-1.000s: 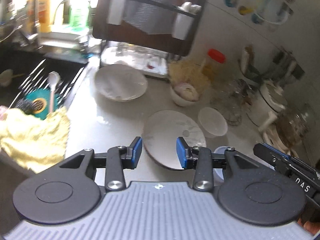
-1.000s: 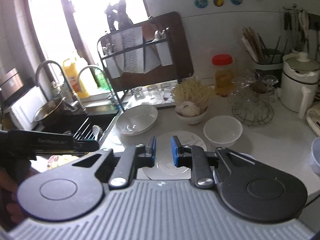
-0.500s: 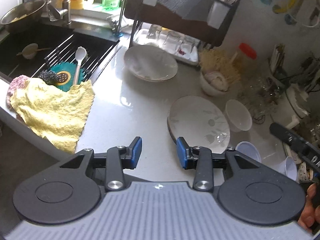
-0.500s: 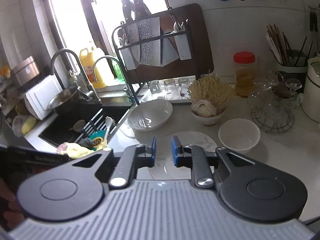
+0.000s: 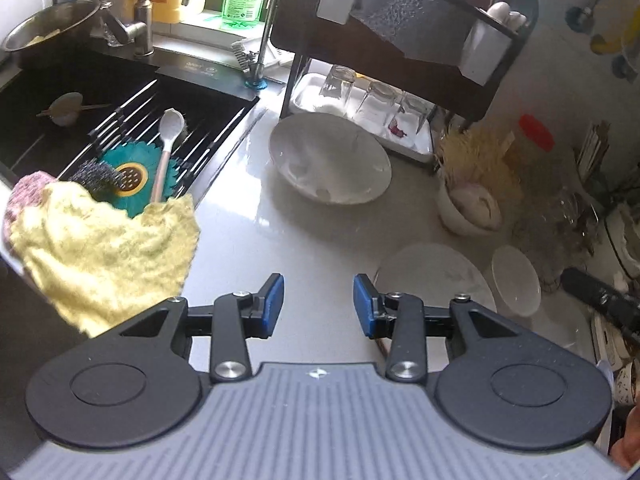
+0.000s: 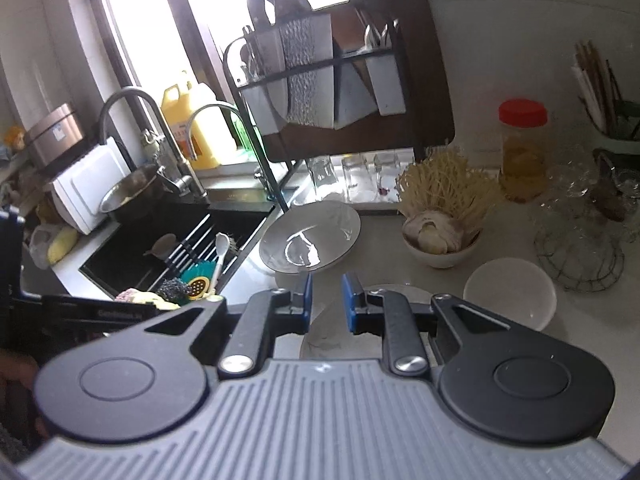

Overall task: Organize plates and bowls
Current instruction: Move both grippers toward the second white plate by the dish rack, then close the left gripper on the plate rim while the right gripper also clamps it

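Observation:
A large white deep plate (image 5: 332, 160) sits on the counter in front of the dish rack (image 5: 404, 36); it also shows in the right wrist view (image 6: 310, 238). A flat white plate (image 5: 436, 276) lies nearer, partly behind my right gripper's fingers in the right wrist view (image 6: 332, 332). A small white bowl (image 5: 516, 280) (image 6: 510, 292) sits right of it. A bowl of garlic (image 5: 470, 210) (image 6: 440, 240) stands behind. My left gripper (image 5: 319, 306) is open and empty above bare counter. My right gripper (image 6: 326, 300) is slightly open and empty above the flat plate.
A sink (image 5: 80, 120) with a wire rack, spoon and scrubber lies left; a yellow cloth (image 5: 104, 248) hangs over its edge. Upturned glasses (image 5: 376, 100) stand under the rack. A red-lidded jar (image 6: 522, 148), glass dishes (image 6: 580, 240) and utensil holder crowd the right.
My left gripper has pulled back and to the left, so the sink and cloth fill more of its view. My right gripper has opened a little and shifted slightly.

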The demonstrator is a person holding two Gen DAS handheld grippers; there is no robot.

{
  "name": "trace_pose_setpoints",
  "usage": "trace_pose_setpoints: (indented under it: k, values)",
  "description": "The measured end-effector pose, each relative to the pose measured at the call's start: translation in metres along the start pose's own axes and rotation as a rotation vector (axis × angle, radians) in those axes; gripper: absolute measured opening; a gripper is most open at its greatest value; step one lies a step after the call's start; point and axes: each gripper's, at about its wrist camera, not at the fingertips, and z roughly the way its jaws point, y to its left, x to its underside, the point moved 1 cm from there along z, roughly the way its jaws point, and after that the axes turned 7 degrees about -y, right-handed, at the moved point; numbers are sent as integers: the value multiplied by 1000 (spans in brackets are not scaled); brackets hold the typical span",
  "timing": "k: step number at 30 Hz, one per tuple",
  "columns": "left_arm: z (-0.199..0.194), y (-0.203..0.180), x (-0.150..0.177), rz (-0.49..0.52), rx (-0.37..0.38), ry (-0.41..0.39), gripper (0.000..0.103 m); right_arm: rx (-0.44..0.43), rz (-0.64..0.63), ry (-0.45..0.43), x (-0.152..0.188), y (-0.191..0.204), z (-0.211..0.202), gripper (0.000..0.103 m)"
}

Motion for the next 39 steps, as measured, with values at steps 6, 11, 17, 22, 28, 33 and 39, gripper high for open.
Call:
trace_pose_setpoints:
  k: [6, 11, 17, 22, 28, 33, 39]
  values:
    - [43, 9, -32, 7, 46, 8, 44, 13, 10, 66, -9, -1, 41, 20]
    - [80, 19, -55, -1, 76, 26, 51, 13, 29, 90, -19, 0, 74, 21]
    - [116, 26, -76, 58, 116, 53, 64, 10, 118, 108, -27, -4, 104, 56]
    - [145, 39, -91, 47, 129, 74, 65, 13, 167, 142, -28, -4, 136, 56]
    - [181, 56, -115, 57, 124, 90, 65, 47, 206, 153, -26, -1, 176, 56]
    - [212, 65, -128, 70, 152, 127, 65, 119, 261, 176, -24, -5, 203, 56]
    - [237, 69, -131, 45, 170, 178, 65, 174, 282, 224, -15, -9, 230, 53]
